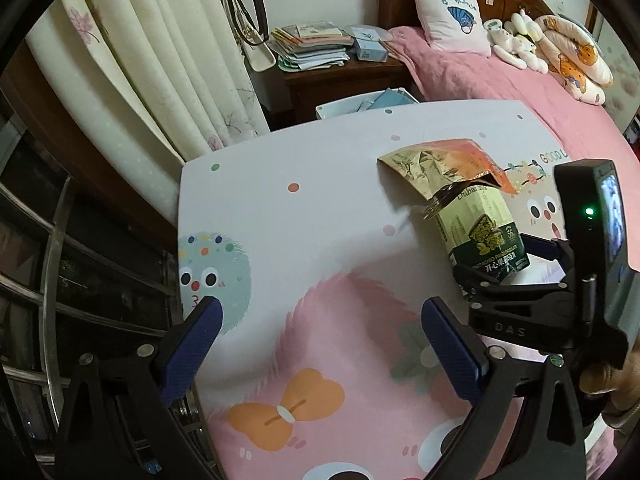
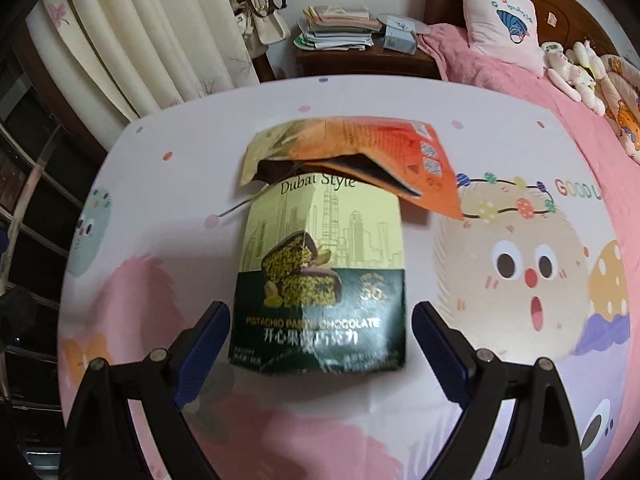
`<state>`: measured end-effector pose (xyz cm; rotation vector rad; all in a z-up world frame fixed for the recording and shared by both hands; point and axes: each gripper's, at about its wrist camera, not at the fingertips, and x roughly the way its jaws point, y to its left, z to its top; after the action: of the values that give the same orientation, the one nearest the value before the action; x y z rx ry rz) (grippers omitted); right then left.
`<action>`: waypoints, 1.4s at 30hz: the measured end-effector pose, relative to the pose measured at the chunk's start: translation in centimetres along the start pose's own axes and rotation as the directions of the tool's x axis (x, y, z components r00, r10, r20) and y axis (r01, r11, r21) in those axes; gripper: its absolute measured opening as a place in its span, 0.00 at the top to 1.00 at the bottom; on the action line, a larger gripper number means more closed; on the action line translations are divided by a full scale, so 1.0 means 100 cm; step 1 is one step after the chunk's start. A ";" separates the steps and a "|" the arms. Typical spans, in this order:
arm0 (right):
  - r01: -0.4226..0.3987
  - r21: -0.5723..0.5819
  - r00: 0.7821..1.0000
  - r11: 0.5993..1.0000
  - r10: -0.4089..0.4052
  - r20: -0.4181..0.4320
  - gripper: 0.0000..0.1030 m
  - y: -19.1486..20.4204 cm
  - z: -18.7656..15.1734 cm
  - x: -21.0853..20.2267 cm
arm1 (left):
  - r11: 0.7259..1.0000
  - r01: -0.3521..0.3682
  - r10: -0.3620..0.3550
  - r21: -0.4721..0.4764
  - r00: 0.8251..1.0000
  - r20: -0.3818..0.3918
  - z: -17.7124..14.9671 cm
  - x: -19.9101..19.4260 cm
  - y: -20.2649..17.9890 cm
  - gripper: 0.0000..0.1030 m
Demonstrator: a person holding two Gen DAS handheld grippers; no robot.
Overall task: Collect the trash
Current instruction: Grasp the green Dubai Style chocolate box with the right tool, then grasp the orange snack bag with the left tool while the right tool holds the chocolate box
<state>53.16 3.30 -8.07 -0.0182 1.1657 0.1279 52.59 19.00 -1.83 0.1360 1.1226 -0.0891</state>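
A green and cream pistachio chocolate box [image 2: 320,276] lies on the cartoon-print table [image 2: 500,380], with an orange torn snack packet [image 2: 360,152] resting over its far end. My right gripper [image 2: 322,320] is open, its blue pads on either side of the box's near end, not touching it. In the left wrist view the box [image 1: 480,232] and the packet [image 1: 444,164] sit to the right, with the right gripper [image 1: 516,268] around the box. My left gripper [image 1: 320,320] is open and empty over the table [image 1: 300,220], left of the box.
A white bin [image 1: 360,106] with blue items stands beyond the table's far edge. A nightstand [image 1: 340,72] with stacked papers and a pink bed [image 1: 500,80] lie behind. Curtains [image 1: 160,60] and a metal rail [image 1: 52,260] are at the left.
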 end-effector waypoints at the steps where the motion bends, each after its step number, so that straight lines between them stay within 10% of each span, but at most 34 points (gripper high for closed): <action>1: 0.002 -0.001 1.000 1.000 -0.002 -0.005 0.10 0.001 0.000 0.003 | 1.000 0.002 -0.002 0.000 1.000 -0.003 0.000 0.001 0.000 0.04; 22: -0.076 0.020 0.997 0.997 0.076 -0.025 0.19 -0.027 -0.032 -0.026 | 0.984 0.041 -0.045 0.172 0.999 0.020 0.033 0.011 -0.037 0.04; 42: -0.074 0.332 0.996 0.940 0.052 0.075 0.19 -0.132 -0.035 -0.031 | 0.849 0.131 -0.098 0.512 0.991 -0.092 0.093 0.085 -0.159 0.04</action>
<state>50.21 -10.38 -7.28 0.3226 1.1101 -0.0146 62.29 1.84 -6.51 0.5588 1.1473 -0.5014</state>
